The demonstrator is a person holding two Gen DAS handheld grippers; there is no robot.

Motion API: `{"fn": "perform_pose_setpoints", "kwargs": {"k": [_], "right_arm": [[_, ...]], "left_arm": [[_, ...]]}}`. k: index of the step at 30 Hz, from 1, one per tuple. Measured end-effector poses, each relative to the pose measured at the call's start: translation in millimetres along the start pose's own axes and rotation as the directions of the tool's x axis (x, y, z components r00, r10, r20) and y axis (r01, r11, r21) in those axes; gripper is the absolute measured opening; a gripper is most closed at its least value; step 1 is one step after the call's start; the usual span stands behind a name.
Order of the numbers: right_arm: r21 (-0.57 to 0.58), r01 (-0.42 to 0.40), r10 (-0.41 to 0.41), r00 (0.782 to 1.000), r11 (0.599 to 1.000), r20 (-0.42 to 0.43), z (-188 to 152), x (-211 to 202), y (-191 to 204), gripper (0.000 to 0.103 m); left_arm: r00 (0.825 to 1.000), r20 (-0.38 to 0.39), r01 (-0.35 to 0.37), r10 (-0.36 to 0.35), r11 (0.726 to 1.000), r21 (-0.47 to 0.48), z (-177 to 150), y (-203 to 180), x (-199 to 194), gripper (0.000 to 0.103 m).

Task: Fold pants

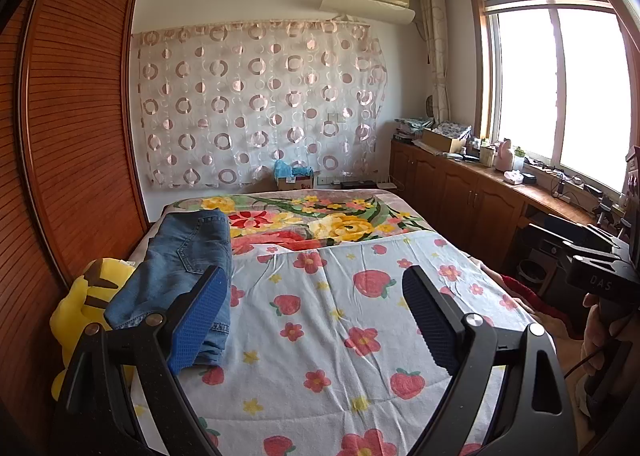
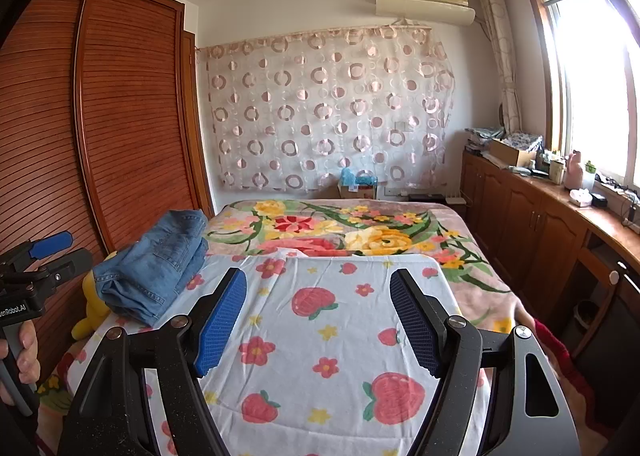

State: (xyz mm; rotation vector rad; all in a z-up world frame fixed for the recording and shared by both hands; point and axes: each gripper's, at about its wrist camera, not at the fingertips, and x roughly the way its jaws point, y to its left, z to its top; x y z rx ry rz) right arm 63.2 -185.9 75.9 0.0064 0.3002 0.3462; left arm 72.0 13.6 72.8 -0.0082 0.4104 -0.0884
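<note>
Folded blue denim pants (image 1: 180, 272) lie in a stack at the left side of the bed, on the strawberry-print quilt (image 1: 340, 336). The right wrist view shows the same pants (image 2: 156, 268) left of centre. My left gripper (image 1: 314, 288) hovers over the quilt, open, nothing between its blue pads; its left finger (image 1: 200, 320) overlaps the pants' near edge in the picture. My right gripper (image 2: 318, 292) is also open and empty above the quilt (image 2: 332, 336). Each gripper shows at the edge of the other's view, held by a hand.
A yellow plush toy (image 1: 80, 296) lies between the pants and the wooden slatted wardrobe (image 1: 76, 127) on the left. A flowered blanket (image 1: 320, 219) covers the far half of the bed. Wooden cabinets (image 1: 472, 191) with clutter run under the window on the right.
</note>
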Motion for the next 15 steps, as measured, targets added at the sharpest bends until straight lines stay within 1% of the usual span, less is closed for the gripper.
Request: {"fn": "perform_pose_setpoints", "kwargs": {"k": [15], "right_arm": [[-0.002, 0.000, 0.000, 1.000, 1.000, 0.009, 0.0, -2.7, 0.6, 0.076]], "left_arm": [[1.000, 0.003, -0.004, 0.004, 1.000, 0.000, 1.3, -1.2, -0.3, 0.090]]}}
